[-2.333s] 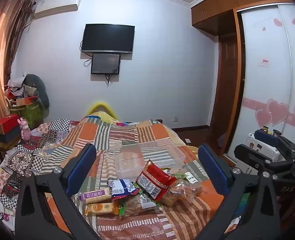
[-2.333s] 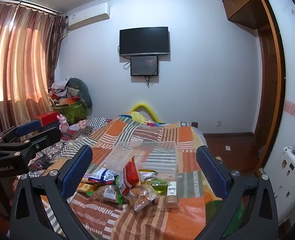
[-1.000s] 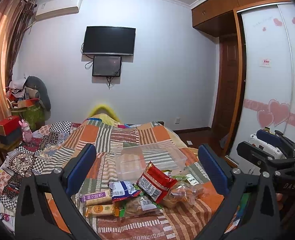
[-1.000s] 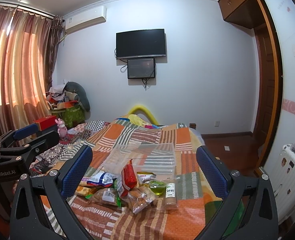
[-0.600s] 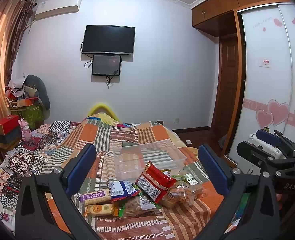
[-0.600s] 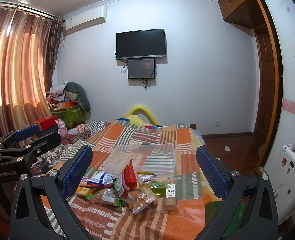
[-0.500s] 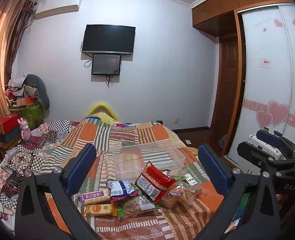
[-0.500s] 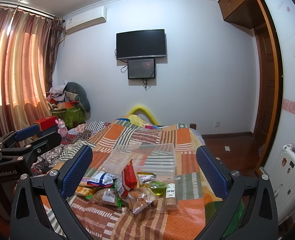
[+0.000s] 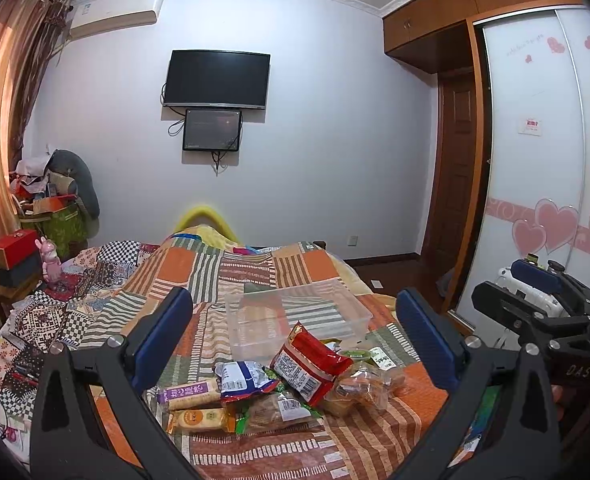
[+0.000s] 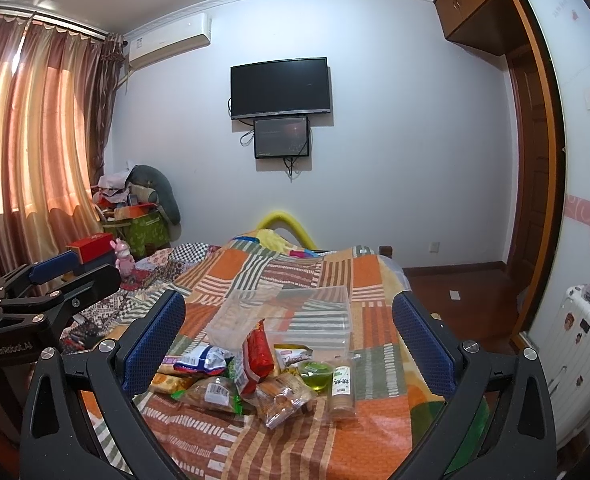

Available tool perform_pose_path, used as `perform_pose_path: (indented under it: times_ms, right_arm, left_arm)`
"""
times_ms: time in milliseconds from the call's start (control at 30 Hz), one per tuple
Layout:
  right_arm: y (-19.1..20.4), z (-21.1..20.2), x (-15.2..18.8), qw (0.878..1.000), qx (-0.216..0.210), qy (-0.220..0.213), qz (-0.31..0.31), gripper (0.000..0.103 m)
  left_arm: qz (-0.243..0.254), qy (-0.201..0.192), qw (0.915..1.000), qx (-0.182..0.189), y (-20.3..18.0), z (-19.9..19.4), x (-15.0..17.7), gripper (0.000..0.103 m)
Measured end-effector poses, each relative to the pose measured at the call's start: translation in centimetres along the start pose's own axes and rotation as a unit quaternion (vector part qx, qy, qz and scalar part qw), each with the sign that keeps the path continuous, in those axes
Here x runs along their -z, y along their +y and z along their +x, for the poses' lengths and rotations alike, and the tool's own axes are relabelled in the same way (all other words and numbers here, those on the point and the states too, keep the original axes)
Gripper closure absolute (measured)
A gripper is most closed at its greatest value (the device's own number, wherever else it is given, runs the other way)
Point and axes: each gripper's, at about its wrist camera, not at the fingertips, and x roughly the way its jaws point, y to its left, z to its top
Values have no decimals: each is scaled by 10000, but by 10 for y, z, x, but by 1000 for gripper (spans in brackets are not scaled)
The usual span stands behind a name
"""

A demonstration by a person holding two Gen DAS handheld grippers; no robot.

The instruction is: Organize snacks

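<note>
While both jaws stand wide apart with nothing between them, the left hand-held gripper [image 9: 295, 344] and the right hand-held gripper [image 10: 289, 340] hang above the near end of the bed [image 9: 355, 440]. Just beyond, snacks lie heaped on the patchwork quilt [image 10: 255, 268]: a red packet [image 9: 309, 362] propped on the pile, a blue-and-white bag [image 9: 243, 376], a purple biscuit pack [image 9: 189, 392], bagged buns [image 10: 283, 398], a green jelly cup [image 10: 315, 374] and a small upright bottle [image 10: 342, 388] (its label unreadable). Behind them sits a clear plastic bin [image 9: 295, 316]. Farther off, a television [image 10: 281, 87] hangs on the wall.
</note>
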Motion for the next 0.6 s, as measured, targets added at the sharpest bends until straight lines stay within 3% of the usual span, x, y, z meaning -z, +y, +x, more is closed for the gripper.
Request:
perform_pose_path:
  times_ms: [300, 467, 600]
  right_arm:
    - [-4, 11, 6, 9999, -17, 163, 48, 0]
    - [-11, 21, 11, 9993, -43, 334, 182, 7]
    - [-19, 33, 18, 9983, 3, 528, 258, 13]
  left_arm:
    - [30, 16, 10000, 10, 2, 6, 4, 0]
    - [8, 155, 9999, -6, 7, 16, 8, 15]
    - [-113, 384, 9992, -23, 19, 32, 14, 20]
